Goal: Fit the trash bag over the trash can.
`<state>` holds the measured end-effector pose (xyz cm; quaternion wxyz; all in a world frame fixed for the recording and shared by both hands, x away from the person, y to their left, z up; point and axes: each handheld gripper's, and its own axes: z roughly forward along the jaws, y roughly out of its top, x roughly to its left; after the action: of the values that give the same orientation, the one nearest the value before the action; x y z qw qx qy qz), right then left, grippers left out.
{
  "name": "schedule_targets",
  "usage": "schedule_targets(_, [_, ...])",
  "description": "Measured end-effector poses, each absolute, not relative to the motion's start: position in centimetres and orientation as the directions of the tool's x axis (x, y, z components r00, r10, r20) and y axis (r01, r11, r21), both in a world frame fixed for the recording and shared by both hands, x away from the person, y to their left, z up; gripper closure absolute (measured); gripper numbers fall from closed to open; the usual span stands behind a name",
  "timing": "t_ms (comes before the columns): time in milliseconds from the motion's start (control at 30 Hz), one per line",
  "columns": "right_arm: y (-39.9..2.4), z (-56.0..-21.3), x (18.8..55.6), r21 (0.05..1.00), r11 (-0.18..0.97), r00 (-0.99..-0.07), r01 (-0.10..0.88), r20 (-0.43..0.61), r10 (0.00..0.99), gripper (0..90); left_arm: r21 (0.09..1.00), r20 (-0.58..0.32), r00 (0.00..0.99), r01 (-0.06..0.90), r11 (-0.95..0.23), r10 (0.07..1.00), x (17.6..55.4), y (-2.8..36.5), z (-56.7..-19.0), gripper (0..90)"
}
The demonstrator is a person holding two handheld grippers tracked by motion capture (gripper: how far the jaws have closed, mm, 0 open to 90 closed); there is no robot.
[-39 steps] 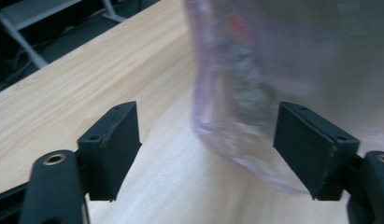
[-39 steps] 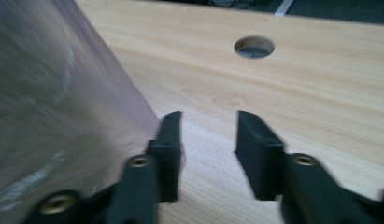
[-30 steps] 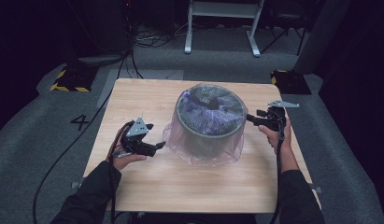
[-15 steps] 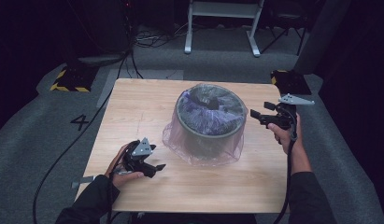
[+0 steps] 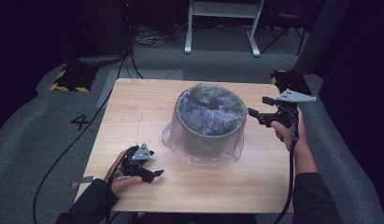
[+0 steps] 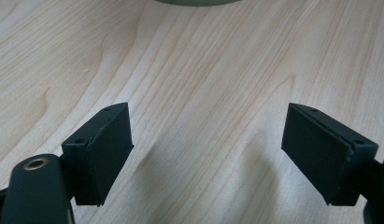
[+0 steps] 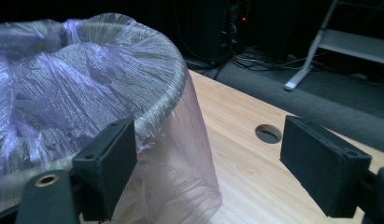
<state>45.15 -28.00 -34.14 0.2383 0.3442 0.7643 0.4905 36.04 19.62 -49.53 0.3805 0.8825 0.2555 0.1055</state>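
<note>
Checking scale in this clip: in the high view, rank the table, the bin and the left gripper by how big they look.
1. Table, by far the largest.
2. Bin, lined with a purple bag.
3. Left gripper, smallest; it is nearer the camera, yet looks much smaller.

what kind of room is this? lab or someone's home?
Most likely a lab or recording studio, not a home: a wooden table stands on grey carpet marked with a 4, cables trail across the floor, black drapes surround it, and hazard-striped bases sit nearby.

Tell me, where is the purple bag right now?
The purple bag lines the round bin mid-table in the high view, draped over its rim, left of the right gripper.
</note>
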Motion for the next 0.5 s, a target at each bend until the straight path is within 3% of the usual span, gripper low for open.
schedule_targets(500, [-25.2,-31.0,44.5,0.92,0.32,-0.682,0.229,-0.083,0.726,18.1,0.715,-0.012,0.835,0.392,-0.578,0.551,36.3,20.2,-50.3,16.2])
